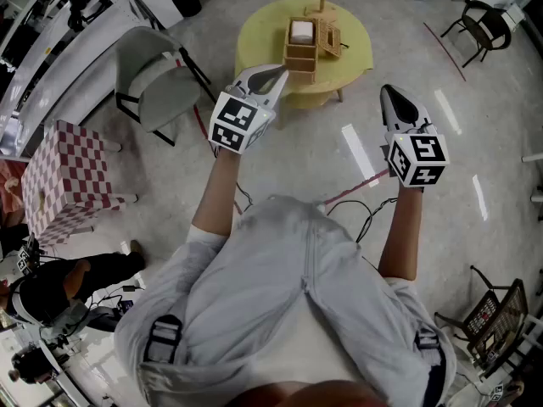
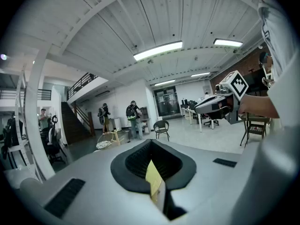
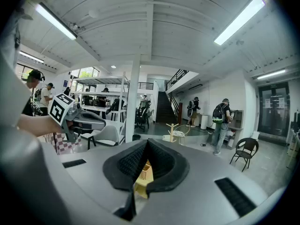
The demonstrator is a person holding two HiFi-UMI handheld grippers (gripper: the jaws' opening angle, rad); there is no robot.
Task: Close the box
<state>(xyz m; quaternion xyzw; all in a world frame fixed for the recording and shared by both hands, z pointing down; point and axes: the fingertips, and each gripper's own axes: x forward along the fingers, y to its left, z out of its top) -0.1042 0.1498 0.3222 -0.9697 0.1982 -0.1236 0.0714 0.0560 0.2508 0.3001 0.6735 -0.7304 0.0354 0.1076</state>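
A small wooden box (image 1: 302,46) stands on the round yellow table (image 1: 356,45), with its lid (image 1: 330,36) swung open to the right and something white inside. Both grippers hang in the air above the floor, short of the table. My left gripper (image 1: 278,73) points at the table's near edge, just below the box. My right gripper (image 1: 387,91) is further right, clear of the table. Each gripper's own view shows its black pads closed together with nothing held. A narrow slit shows the yellow table (image 2: 153,179) and the box (image 3: 145,172).
A grey chair (image 1: 157,79) stands left of the table and a red-and-white checkered cube (image 1: 68,176) further left. Cables (image 1: 361,214) run over the floor near my legs. A black chair (image 1: 479,24) is at the top right, a wire rack (image 1: 496,312) at the bottom right.
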